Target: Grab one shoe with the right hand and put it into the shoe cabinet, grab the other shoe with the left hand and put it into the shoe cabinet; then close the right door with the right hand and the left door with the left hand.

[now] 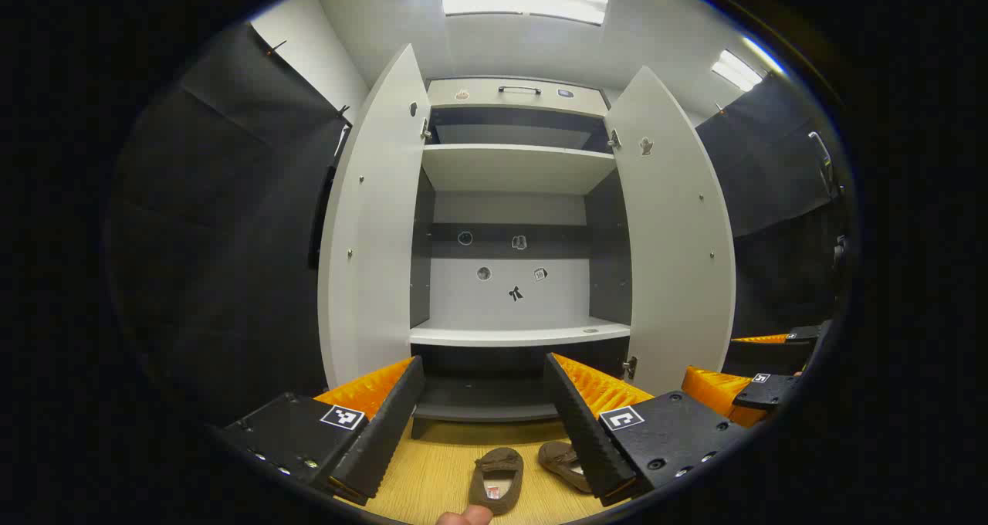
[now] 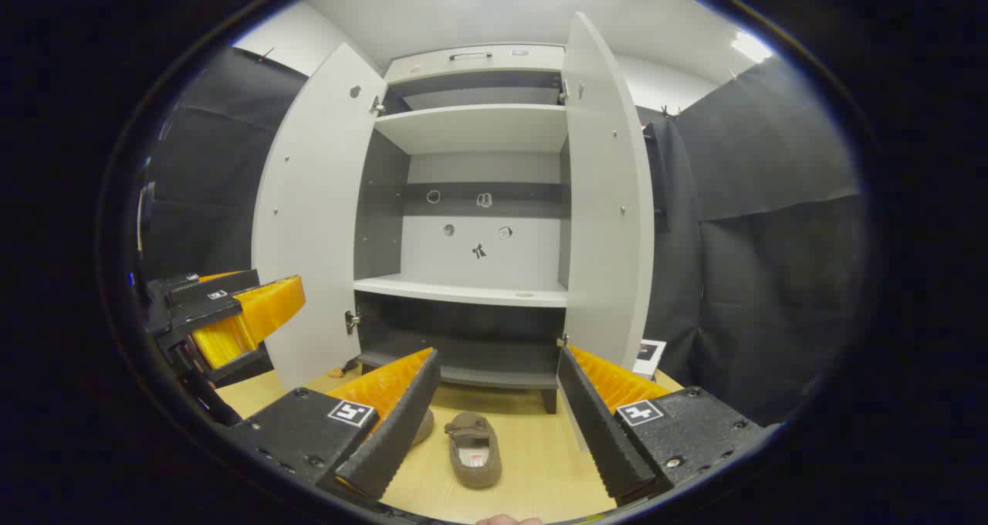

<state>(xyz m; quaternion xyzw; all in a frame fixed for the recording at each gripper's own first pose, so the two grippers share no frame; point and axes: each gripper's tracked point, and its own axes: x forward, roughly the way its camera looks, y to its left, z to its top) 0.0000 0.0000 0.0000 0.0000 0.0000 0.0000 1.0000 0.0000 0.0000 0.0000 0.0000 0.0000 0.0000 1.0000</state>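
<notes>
Both cabinet doors (image 2: 309, 224) stand wide; two brown slippers (image 2: 472, 449) lie on the wooden floor (image 2: 540, 471) at 6 o'clock, both grippers' (image 2: 494, 425) jaws spread, empty.

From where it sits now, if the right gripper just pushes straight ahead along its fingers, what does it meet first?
The right gripper is open and points into the open shoe cabinet. The shoe lies lower, on the floor between its fingers. It would probably pass above it and reach the cabinet's lower shelf; depth is unclear.
</notes>
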